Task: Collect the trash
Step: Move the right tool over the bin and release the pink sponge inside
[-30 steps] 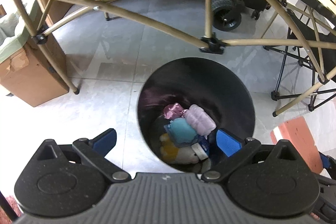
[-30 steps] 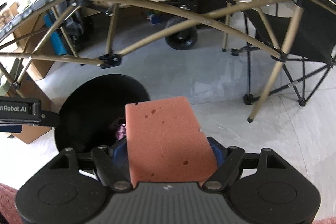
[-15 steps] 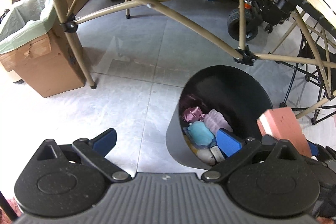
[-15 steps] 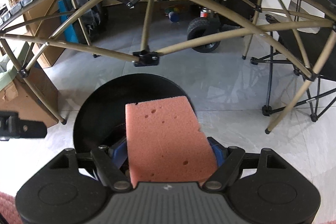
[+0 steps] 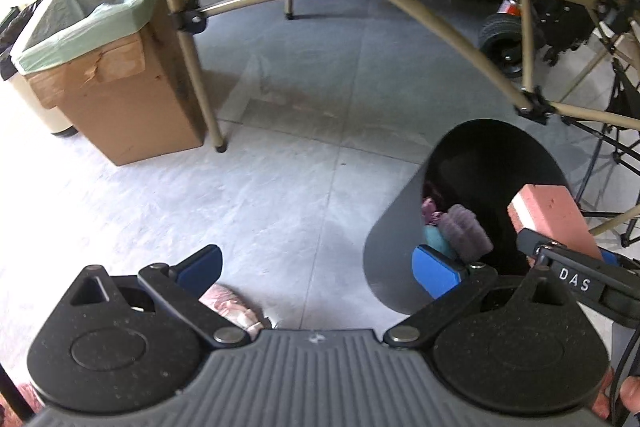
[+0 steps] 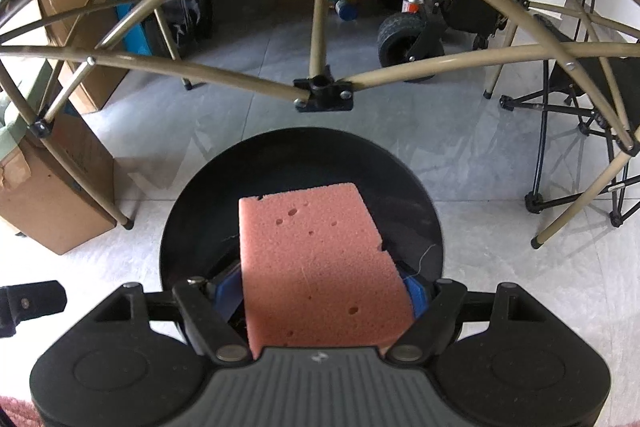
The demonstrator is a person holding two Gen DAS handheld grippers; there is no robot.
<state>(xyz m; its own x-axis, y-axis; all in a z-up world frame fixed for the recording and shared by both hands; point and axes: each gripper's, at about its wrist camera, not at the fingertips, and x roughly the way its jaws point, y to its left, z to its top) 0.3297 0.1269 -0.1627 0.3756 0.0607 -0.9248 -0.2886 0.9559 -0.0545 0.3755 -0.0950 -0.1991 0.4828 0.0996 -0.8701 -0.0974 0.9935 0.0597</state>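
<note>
Shifted over the black bin's (image 6: 304, 163) rim, right tool (image 6: 320, 291) clamps the sponge (image 6: 316, 259); left tool (image 5: 316, 267) gapes empty.

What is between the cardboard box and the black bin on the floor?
Only one table leg beside the cardboard box, then bare floor to the black bin, in the left wrist view.

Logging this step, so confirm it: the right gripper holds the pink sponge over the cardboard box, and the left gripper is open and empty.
Wrong in one point: the sponge, clamped in the right gripper, hangs over the black bin, not the cardboard box. The right wrist view shows it. The left gripper is open and empty, as stated.
</note>
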